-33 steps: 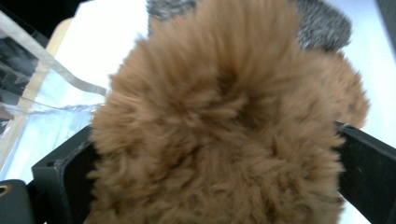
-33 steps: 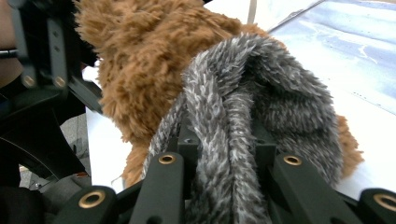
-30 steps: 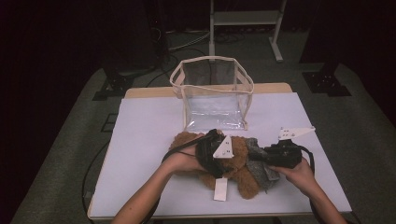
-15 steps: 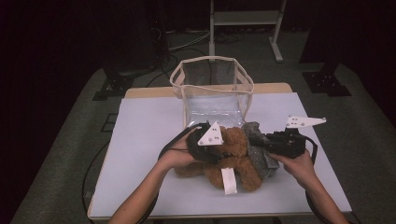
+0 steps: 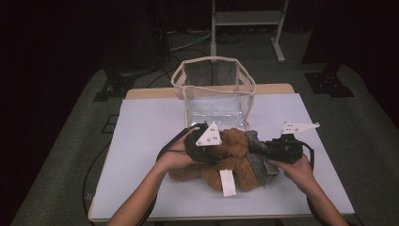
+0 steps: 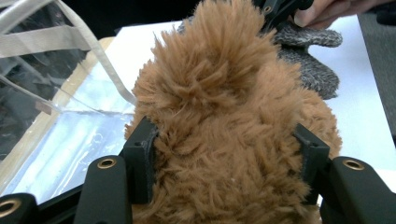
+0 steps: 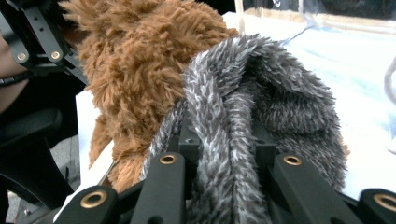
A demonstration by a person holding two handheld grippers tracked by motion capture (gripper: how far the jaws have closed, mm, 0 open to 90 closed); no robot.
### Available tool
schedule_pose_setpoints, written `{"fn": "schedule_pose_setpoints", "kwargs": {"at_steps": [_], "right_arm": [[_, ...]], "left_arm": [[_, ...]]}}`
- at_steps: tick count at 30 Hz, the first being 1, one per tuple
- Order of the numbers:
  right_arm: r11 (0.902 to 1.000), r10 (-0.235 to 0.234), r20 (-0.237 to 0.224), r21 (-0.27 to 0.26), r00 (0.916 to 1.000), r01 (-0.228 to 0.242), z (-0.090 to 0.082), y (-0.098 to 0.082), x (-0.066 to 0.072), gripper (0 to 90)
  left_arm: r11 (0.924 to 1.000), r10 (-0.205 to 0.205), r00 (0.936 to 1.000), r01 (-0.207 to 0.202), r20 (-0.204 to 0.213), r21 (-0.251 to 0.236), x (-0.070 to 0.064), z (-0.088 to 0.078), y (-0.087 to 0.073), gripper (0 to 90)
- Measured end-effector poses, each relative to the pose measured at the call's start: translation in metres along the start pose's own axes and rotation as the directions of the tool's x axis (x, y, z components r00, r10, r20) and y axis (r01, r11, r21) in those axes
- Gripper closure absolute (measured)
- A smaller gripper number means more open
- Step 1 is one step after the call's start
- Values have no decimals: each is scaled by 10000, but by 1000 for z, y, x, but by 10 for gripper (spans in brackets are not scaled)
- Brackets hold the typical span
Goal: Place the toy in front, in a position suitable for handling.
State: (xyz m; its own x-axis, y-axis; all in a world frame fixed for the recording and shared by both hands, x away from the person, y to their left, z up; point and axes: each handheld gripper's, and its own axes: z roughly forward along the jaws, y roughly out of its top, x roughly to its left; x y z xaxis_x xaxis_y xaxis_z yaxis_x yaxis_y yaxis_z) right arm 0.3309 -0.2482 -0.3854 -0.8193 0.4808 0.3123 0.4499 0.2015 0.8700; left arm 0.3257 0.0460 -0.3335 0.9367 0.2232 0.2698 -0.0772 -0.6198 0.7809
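A brown plush toy (image 5: 235, 157) lies on the white table (image 5: 150, 141), wearing a grey knitted piece (image 5: 258, 165). From the left, my left gripper (image 5: 222, 153) has just been closing on it, and its pads now press into the brown fur (image 6: 224, 116) on both sides. My right gripper (image 5: 256, 148) comes from the right and is shut on a fold of the grey knit (image 7: 261, 93). A white tag (image 5: 228, 182) hangs from the toy's front. In the right gripper view the brown fur (image 7: 140, 70) rises just left of the knit.
A clear plastic bag with beige trim (image 5: 214, 89) stands open right behind the toy, its wall close at the left in the left gripper view (image 6: 46, 70). Bare table (image 5: 320, 188) lies to either side. The floor around is dark.
The left gripper has closed on the toy's fur and risen slightly toward the bag, pulling the toy more upright. The right gripper keeps its hold on the knit and has hardly moved.
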Motion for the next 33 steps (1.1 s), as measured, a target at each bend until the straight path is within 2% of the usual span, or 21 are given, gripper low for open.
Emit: {"fn": "schedule_pose_setpoints", "kwargs": {"at_steps": [3,7,9,11,14,16,18,20,22,25,27,29,30,33], "right_arm": [[9998,149,-93,152,9998,-147,-1,-2,-1,725],[9930,77,61,1174,10000,-83,0,-16,0,724],[9866,114,266,1625,9996,-156,-5,-26,-3,722],[9824,140,623,1849,9980,-253,-14,-33,-5,722],[9814,73,1089,1900,9940,-280,-34,-37,-7,721],[9801,-46,1507,1969,9886,-255,-50,-38,-8,720],[9757,-199,2065,2177,9782,-261,-64,-42,-11,716],[9729,-13,2325,2252,9726,-526,-77,-48,-16,705],[9653,-79,2728,2532,9620,-639,-85,-57,-21,689],[9626,-19,2982,2591,9545,-790,-93,-66,-25,624],[9638,-85,3162,2555,9487,-766,-98,-68,-28,523],[9645,-146,3230,2541,9463,-718,-102,-67,-29,480],[9646,-152,3255,2538,9454,-719,-104,-66,-28,458],[9678,-231,3161,2451,9484,-581,-106,-60,-24,419]], "left_arm": [[10000,-38,10000,38,83,73,0,2,0,403],[9991,-117,9992,102,371,414,-4,12,-8,401],[9995,-212,9991,202,379,259,-5,11,-9,399],[9995,-185,9991,175,382,271,-5,11,-9,392],[9994,-115,9990,101,437,335,-5,11,-8,382],[9993,-142,9988,125,467,364,-5,11,-8,371],[9992,-128,9988,110,478,381,-5,11,-8,360],[9991,-150,9984,127,553,414,-5,10,-9,337],[9989,-175,9983,150,560,439,-4,9,-9,313],[9988,-200,9978,171,633,460,-4,6,-10,275],[9989,-196,9973,165,702,441,-4,3,-10,229],[9990,-79,9975,47,709,447,-4,-1,-10,201],[9993,-140,9975,115,692,354,-4,-4,-11,194],[9993,-239,9976,221,647,297,-2,-12,-13,168]]}}
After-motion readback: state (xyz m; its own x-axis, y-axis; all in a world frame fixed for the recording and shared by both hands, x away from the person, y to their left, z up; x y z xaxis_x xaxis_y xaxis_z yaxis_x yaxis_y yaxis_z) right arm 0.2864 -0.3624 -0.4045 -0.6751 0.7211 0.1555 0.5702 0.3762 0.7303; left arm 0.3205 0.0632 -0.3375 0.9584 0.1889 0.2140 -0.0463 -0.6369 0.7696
